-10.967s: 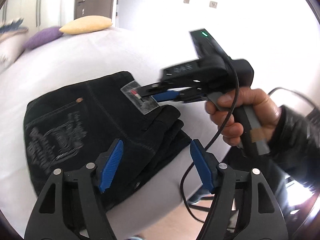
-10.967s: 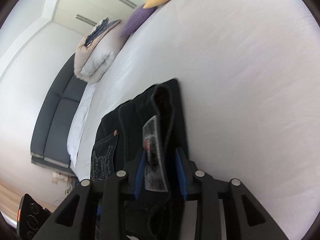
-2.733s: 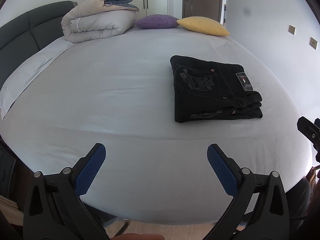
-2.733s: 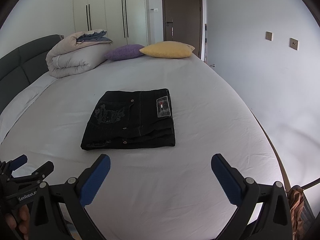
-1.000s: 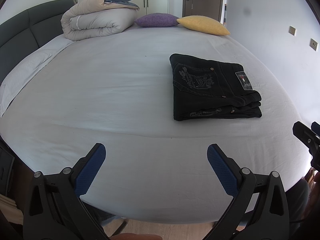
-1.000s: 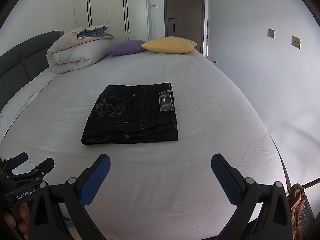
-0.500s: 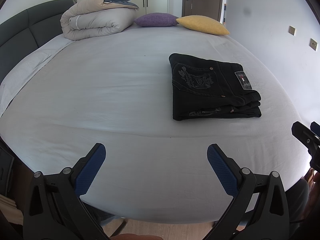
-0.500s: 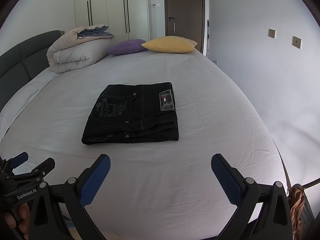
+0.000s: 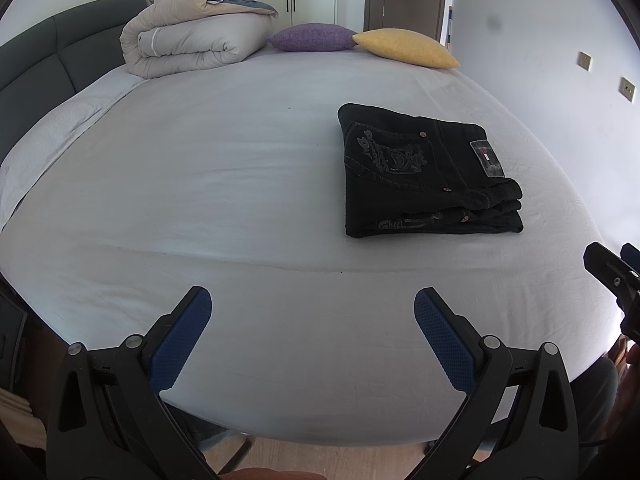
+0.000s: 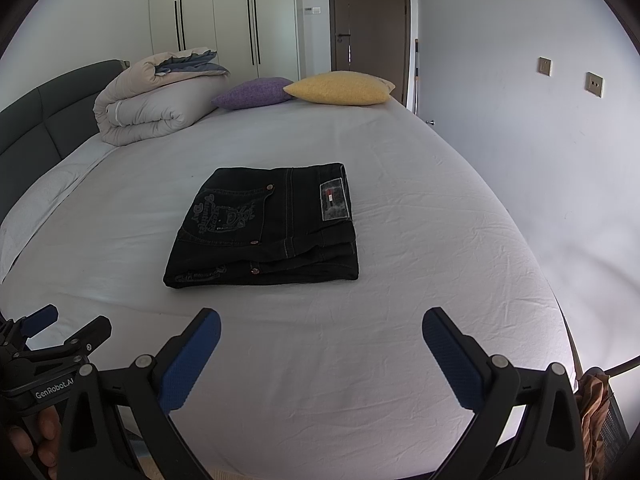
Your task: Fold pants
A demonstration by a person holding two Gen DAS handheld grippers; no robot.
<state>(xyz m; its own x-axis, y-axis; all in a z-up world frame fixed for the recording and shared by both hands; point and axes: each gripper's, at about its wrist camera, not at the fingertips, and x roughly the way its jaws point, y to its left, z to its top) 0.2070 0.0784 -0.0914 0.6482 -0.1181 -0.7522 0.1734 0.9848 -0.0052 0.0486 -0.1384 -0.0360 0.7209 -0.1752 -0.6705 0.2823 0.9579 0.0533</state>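
Observation:
The black jeans (image 9: 428,172) lie folded into a compact rectangle on the white bed (image 9: 200,184), right of centre in the left wrist view and central in the right wrist view (image 10: 268,224). A grey label patch (image 10: 333,199) faces up. My left gripper (image 9: 312,340) is open and empty, held back over the bed's near edge. My right gripper (image 10: 320,356) is open and empty, also near the front edge, well short of the jeans. The left gripper shows at the right wrist view's lower left (image 10: 52,332); the right gripper shows at the left wrist view's right edge (image 9: 612,268).
A rolled duvet (image 9: 192,44), a purple pillow (image 9: 312,36) and a yellow pillow (image 9: 404,48) sit at the far end of the bed. A dark headboard (image 9: 44,64) runs along the left. A wall (image 10: 540,140) stands close on the right. Wardrobes and a door are behind.
Long ago both grippers worked at the jeans' waistband; since then they have let go and drawn back. Over the last second almost nothing moves, only a slight camera drift.

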